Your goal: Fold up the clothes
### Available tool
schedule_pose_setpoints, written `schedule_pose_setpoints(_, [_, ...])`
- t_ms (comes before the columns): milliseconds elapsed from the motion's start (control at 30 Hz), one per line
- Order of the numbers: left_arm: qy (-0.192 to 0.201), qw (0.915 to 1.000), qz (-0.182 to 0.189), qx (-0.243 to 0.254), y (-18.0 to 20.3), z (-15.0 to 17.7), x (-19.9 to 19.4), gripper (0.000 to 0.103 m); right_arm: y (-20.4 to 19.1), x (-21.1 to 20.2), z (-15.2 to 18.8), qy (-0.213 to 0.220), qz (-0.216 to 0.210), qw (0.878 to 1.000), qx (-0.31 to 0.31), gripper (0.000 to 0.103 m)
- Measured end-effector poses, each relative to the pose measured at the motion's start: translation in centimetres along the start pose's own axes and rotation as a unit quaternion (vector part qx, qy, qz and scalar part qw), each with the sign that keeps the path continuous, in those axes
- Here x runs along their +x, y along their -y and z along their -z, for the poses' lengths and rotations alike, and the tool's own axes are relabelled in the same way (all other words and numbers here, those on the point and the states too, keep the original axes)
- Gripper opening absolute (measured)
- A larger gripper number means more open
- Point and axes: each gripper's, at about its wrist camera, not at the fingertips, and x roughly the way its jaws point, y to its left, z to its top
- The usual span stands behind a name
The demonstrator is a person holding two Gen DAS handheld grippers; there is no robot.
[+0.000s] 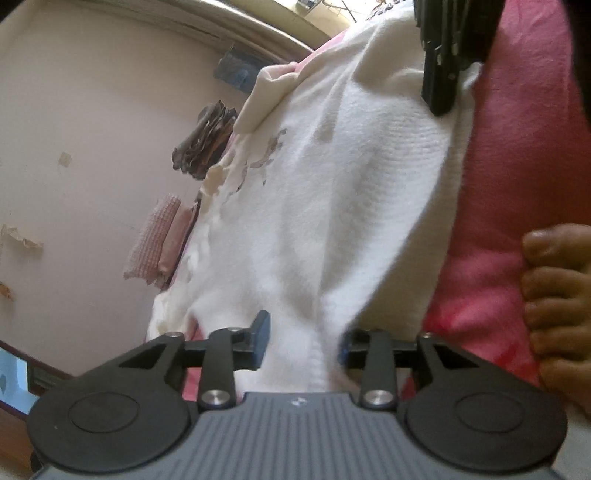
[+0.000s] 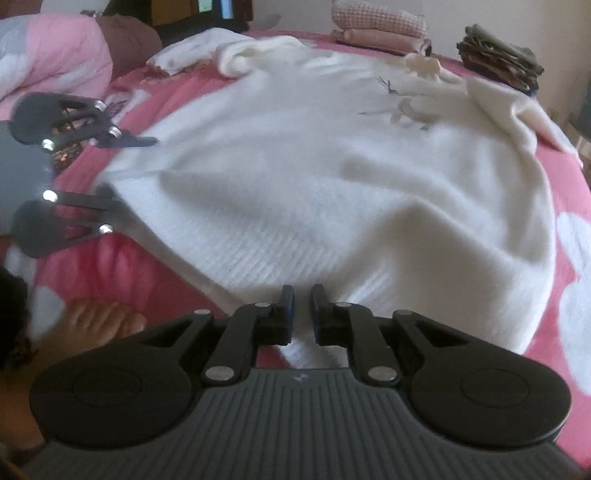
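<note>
One white sweater [image 2: 314, 192] spread on one pink bed [image 2: 569, 192]. Two folded stacks at the far edge: one pink checked stack [image 2: 380, 24], one dark olive stack [image 2: 498, 55]. Two grippers: left gripper [image 2: 110, 166], right gripper [image 2: 303, 310]. One bare foot [image 1: 557, 295].

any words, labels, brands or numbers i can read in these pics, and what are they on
No text can be read in either view.
Small pale mark on the ribbed grey body of the left gripper: a logo, too small to read.
The same mark on the right gripper: too small to read.
Grey printed motif on the white knitted sweater: a picture, not lettering.
Dark marks on cloth at the top edge of the left wrist view: blurred, unreadable.
</note>
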Motion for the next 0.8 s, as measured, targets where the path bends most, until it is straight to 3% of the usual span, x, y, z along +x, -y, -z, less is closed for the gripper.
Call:
schedule_pose_setpoints(233, [-0.064, 0.9973, -0.008, -0.034, -0.2, 2.3, -1.2, 0.04, 0.4, -0.1, 0.1, 0.013, -0.004, 1.0, 0.028, 0.009])
schedule_pose_setpoints(433, [-0.081, 0.9938, -0.03, -0.069, -0.6, 2.2, -1.2, 0.04, 0.1, -0.6, -0.2, 0.013, -0.003, 1.0, 0.024, 0.009])
schedule_pose_setpoints(633, [-0.089, 0.993, -0.029, -0.071, 0.0, 2.3, -1.0, 0.04, -1.0, -1.7, -4.0, 0.061, -0.097, 0.991, 0.065, 0.01])
schedule_pose_setpoints(800, [-0.089, 0.9925, -0.033, -0.078, 0.1, 2.3, -1.0, 0.04, -4.1, 2.7, -9.5, 0.056, -0.132, 0.988, 0.05, 0.01])
